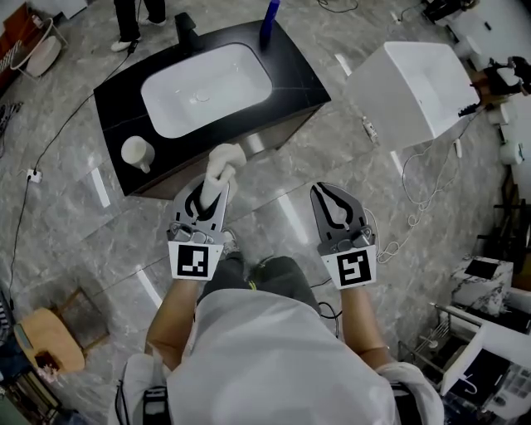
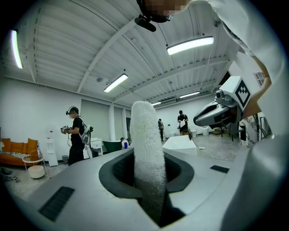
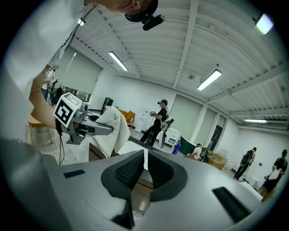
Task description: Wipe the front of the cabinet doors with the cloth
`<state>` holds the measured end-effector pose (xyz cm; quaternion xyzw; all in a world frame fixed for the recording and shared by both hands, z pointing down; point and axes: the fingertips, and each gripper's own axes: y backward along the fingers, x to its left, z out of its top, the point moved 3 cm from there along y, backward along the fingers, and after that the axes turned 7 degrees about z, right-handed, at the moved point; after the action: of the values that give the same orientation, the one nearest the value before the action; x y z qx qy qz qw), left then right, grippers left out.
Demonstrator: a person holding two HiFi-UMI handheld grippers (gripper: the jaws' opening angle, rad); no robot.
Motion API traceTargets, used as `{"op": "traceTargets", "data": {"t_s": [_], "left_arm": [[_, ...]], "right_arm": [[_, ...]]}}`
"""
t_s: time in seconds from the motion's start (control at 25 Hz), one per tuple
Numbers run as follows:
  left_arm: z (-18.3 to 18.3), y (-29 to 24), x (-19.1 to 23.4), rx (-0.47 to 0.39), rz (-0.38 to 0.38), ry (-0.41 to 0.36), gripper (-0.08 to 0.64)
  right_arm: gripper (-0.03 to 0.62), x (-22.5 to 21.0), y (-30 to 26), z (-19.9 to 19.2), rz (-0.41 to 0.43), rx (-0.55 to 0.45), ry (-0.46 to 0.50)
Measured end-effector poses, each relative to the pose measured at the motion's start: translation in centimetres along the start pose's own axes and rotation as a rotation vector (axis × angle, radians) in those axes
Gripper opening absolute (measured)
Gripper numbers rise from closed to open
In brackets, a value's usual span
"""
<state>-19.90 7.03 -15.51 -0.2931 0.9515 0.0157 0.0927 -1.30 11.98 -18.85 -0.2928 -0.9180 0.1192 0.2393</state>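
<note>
A white cloth (image 1: 222, 164) sticks up out of my left gripper (image 1: 213, 186), whose jaws are shut on it. In the left gripper view the cloth (image 2: 147, 153) rises as a thick fuzzy roll between the pads. The black vanity cabinet (image 1: 116, 100) with a white sink stands just ahead; its brown front (image 1: 253, 147) shows as a narrow strip beyond the cloth, and I cannot tell whether the cloth touches it. My right gripper (image 1: 328, 196) hangs beside the left, shut, with nothing in it. The right gripper view shows the left gripper's cloth (image 3: 109, 127) off to the left.
On the counter stand a white cup (image 1: 136, 153), a black tap (image 1: 184, 30) and a blue bottle (image 1: 270, 21). A white box-shaped basin (image 1: 412, 88) sits on the floor to the right, with cables (image 1: 415, 199) near it. A wooden stool (image 1: 50, 337) is at the lower left.
</note>
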Motion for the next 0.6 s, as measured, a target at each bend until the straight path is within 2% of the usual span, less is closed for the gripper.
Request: {"op": "traceTargets", "data": {"t_s": [0.2, 0.4, 0.6], "left_arm": [[-1.5, -2.1, 0.1, 0.053, 0.011, -0.018, 0.106], [-3.5, -4.1, -0.2, 0.107, 0.019, -0.114, 0.106], [-7.2, -6.4, -1.1, 0.172, 0.024, -0.117, 0.106]], "right_arm": [[0.051, -1.7, -2.1, -2.0, 0.021, -0.007, -0.019], [0.051, -2.5, -4.8, -5.7, 0.093, 0.020, -0.042], [0.051, -2.9, -7.6, -9.9, 0.156, 0.046, -0.054]]}}
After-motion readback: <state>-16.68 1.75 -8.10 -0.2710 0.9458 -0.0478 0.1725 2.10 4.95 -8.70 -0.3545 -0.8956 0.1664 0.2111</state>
